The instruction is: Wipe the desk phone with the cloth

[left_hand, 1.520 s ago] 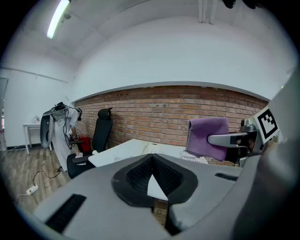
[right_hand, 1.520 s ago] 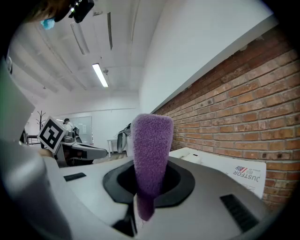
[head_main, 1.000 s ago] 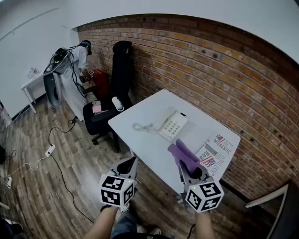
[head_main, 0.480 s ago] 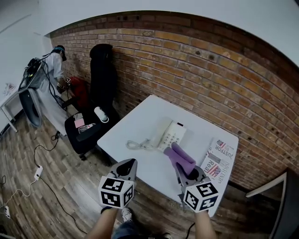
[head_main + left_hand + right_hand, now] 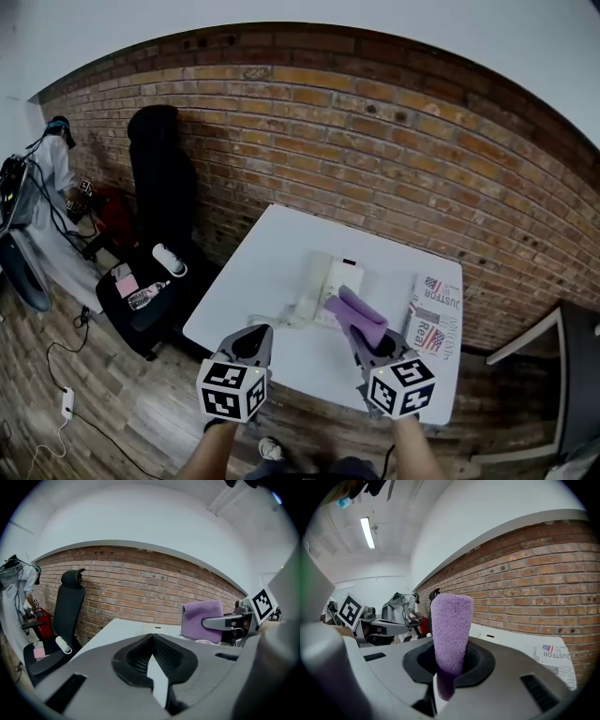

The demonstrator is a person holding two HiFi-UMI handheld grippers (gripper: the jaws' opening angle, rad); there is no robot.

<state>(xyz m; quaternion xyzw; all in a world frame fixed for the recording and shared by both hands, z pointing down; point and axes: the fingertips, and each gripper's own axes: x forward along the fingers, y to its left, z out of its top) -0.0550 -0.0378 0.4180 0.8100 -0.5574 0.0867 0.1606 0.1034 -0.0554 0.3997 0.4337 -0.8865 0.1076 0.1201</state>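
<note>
I log: right gripper (image 5: 449, 665) jaws pinching purple cloth (image 5: 451, 625) | left gripper (image 5: 151, 638) jaws pressed together, empty | desk phone (image 5: 328, 279) on tabletop (image 5: 277, 246) ahead of both jaws

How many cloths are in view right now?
1. The purple cloth is clamped in the right gripper, held over the table near the desk phone. No other shows.

Bare tabletop (image 5: 267, 246) left of the desk phone (image 5: 330, 279); newspaper (image 5: 433, 317) at its right, brick wall (image 5: 375, 141) close behind
</note>
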